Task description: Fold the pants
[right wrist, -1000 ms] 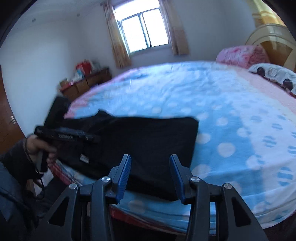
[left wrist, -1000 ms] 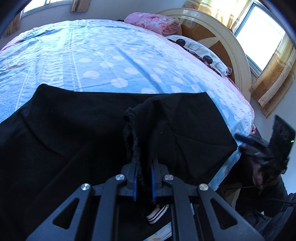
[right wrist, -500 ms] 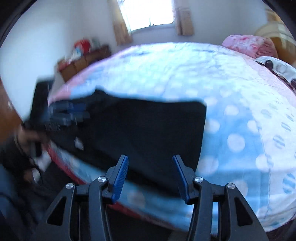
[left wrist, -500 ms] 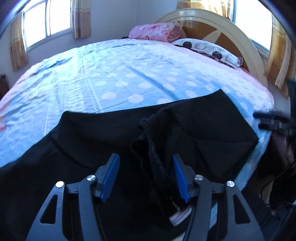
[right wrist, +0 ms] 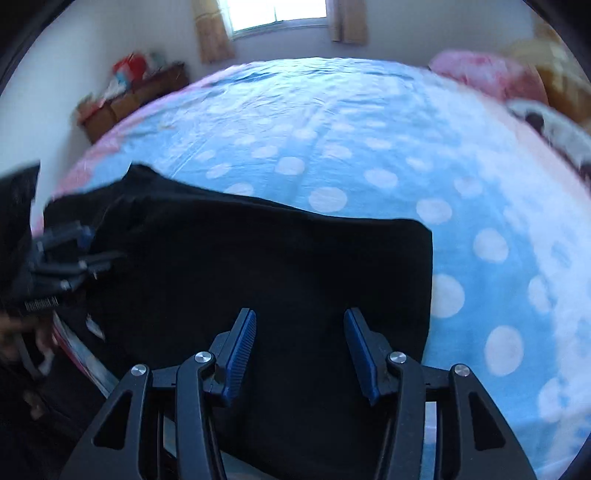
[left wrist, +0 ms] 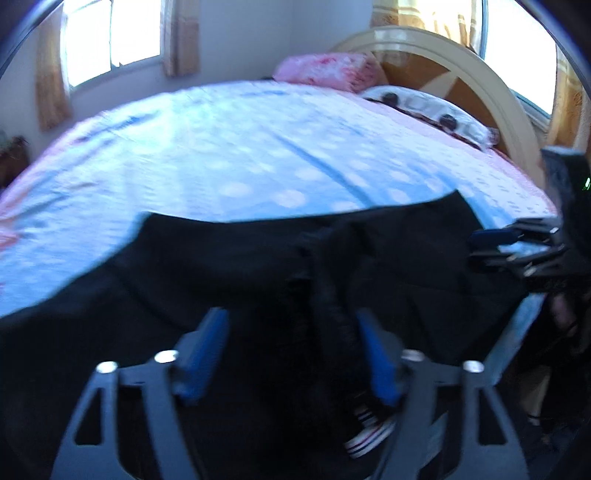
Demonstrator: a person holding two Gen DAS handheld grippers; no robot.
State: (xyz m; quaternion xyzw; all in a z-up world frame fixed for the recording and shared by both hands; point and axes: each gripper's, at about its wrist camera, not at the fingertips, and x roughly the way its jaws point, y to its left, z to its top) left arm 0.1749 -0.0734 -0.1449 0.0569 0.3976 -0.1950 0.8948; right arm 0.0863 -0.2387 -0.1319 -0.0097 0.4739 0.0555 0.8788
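A big bed (right wrist: 369,147) fills the room. Its sheet is blue with white dots and pink edges. A curved headboard (left wrist: 461,70) of cream and brown wood stands at one end. A pink pillow (left wrist: 328,70) and a white pillow (left wrist: 428,110) with dark spots lie there. Bright windows (right wrist: 277,14) have tan curtains (right wrist: 212,33). The walls are white. A brown cabinet (right wrist: 125,99) stands by the wall.

- The pants (left wrist: 388,258) are black, spread flat across the near edge of the bed.
- A bunched ridge of cloth rises near their middle.
- One end shows a straight, squared edge on the sheet.
- A small white label shows by the bed's edge.
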